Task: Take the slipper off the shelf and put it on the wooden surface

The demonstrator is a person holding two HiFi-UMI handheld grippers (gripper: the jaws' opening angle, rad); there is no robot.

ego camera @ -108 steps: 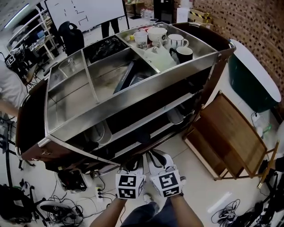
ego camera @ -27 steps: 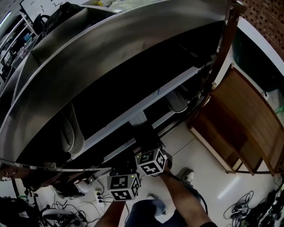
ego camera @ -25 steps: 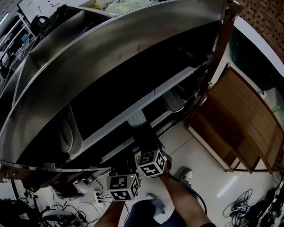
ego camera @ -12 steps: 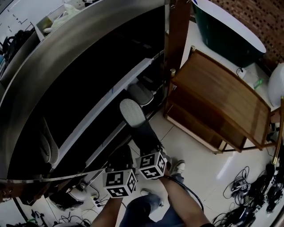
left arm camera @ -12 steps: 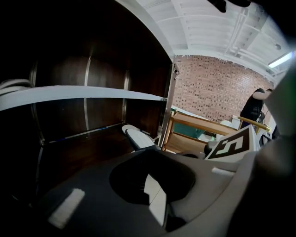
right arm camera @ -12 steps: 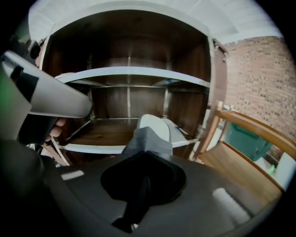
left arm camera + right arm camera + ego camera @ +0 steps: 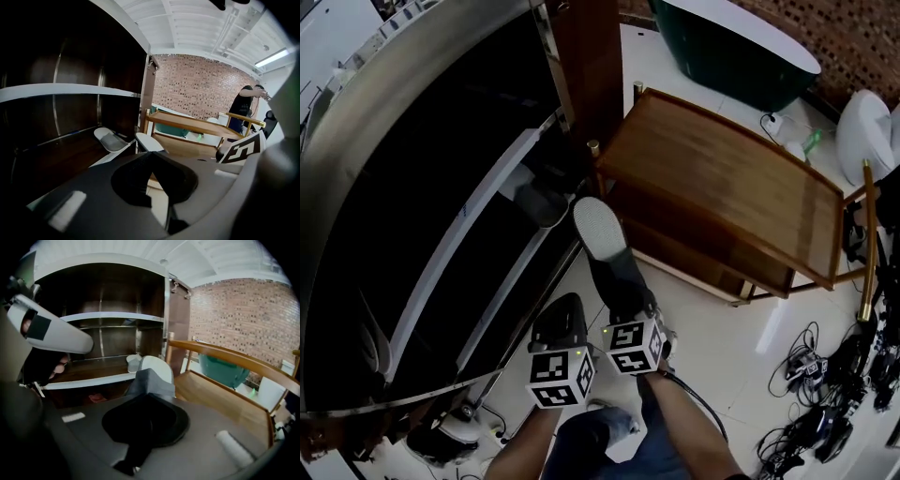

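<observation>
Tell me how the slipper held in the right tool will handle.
The white-soled slipper with a grey strap sticks out straight from the right tool, held at one end without drooping, so its sole is probably fairly stiff and light. The flat sole should rest steadily on the brown wooden surface, unlikely to roll.

Head view: my feed dim overall, fisheye bends edges. Shelf interior point(image 7: 412, 234) at 9 o'clock near black, detail lost. Floor point(image 7: 722, 328) at 5 o'clock bright, glare streak on tiles. Wooden surface point(image 7: 722, 178) carries soft sheen. Slipper point(image 7: 600, 232) sole pale against dark. Left gripper view: ceiling strip light point(image 7: 274, 57) at 2 o'clock, probably main source. Both gripper views: near foreground blurred, corners black.
</observation>
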